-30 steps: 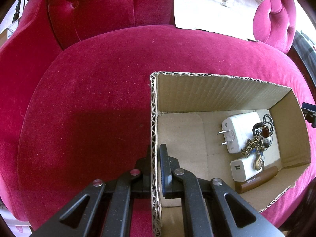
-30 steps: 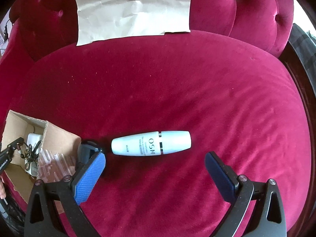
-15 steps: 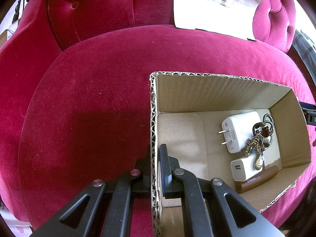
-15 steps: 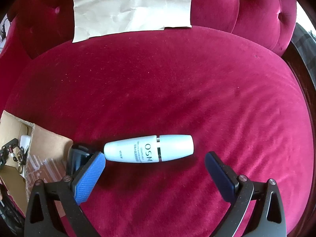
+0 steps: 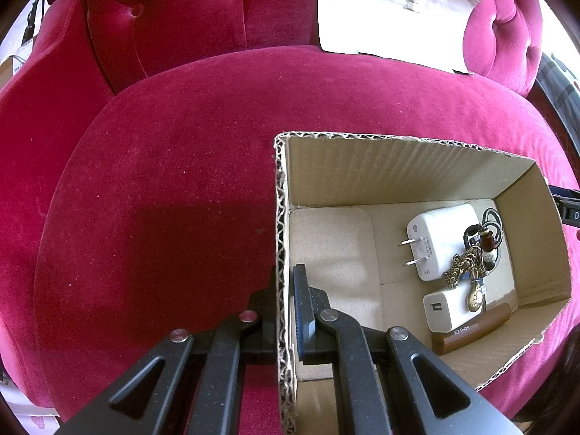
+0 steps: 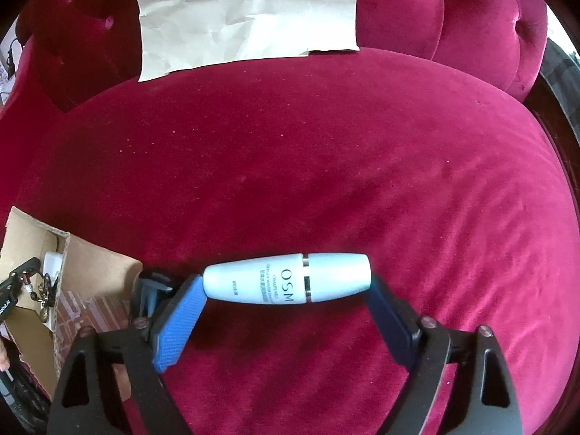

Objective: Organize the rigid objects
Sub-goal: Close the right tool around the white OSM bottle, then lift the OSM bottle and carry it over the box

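Lying lengthwise across the red velvet cushion (image 6: 326,145), cap end to the right, the pale blue OSM bottle (image 6: 286,278). Bracketing it end to end, the right gripper (image 6: 286,290), blue pads touching both tips of the bottle (whether pressing firmly or only meeting it, hard to tell). Pinching the near wall of the cardboard box (image 5: 281,217), the left gripper (image 5: 284,282), one finger outside and one inside, closed narrow on the corrugated edge. Resting at the box's far right end: a large white plug charger (image 5: 440,241), a small white USB charger (image 5: 444,310), a keychain bundle (image 5: 471,261), a brown tube (image 5: 471,331). Leaning on the tufted backrest, creased paper (image 6: 246,14).
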A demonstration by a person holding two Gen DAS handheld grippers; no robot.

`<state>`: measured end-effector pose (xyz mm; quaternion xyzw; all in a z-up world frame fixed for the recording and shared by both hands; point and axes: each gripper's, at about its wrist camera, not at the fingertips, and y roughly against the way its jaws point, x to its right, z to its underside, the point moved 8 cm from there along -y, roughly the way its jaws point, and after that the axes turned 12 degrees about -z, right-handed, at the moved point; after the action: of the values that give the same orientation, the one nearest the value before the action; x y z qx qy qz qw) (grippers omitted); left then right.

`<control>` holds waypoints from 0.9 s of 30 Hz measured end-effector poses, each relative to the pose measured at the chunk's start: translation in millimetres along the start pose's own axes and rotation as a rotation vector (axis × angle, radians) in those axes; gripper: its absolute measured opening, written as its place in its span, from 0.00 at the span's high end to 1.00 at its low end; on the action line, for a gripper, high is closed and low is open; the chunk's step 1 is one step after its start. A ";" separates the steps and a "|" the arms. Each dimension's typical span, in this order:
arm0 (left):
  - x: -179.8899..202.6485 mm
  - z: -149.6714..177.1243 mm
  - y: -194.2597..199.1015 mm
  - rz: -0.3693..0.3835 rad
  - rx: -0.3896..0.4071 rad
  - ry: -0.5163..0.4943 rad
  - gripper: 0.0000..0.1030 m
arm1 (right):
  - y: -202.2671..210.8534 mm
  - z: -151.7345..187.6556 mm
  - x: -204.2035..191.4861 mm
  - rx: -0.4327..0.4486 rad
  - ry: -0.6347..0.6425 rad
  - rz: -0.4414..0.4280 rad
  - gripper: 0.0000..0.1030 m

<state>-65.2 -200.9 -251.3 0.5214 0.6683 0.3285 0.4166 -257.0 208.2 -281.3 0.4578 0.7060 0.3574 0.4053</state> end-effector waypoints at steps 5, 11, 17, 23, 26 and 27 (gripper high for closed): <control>1.3 -2.8 -2.4 -0.001 0.000 0.000 0.95 | 3.3 0.2 -2.1 0.008 0.012 0.009 0.12; 3.2 -2.0 -3.8 -0.001 -0.001 0.001 0.95 | 7.7 2.5 -3.1 0.006 0.007 0.027 0.12; 10.1 -4.0 -3.0 0.000 -0.001 0.001 0.95 | 17.6 3.7 -9.2 0.010 0.013 0.042 0.12; 9.3 -3.8 -2.9 -0.001 -0.001 0.001 0.95 | 28.5 3.8 -16.4 0.017 0.012 0.052 0.12; 9.1 -3.8 -2.9 -0.001 -0.001 0.000 0.95 | 35.5 5.7 -18.4 0.023 0.016 0.056 0.12; 8.8 -3.8 -3.0 -0.001 -0.001 0.000 0.95 | 38.2 5.9 -19.8 0.024 0.015 0.056 0.12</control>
<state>-70.8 -193.0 -254.1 0.5208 0.6685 0.3285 0.4170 -233.1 202.9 -245.5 0.4798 0.7000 0.3634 0.3843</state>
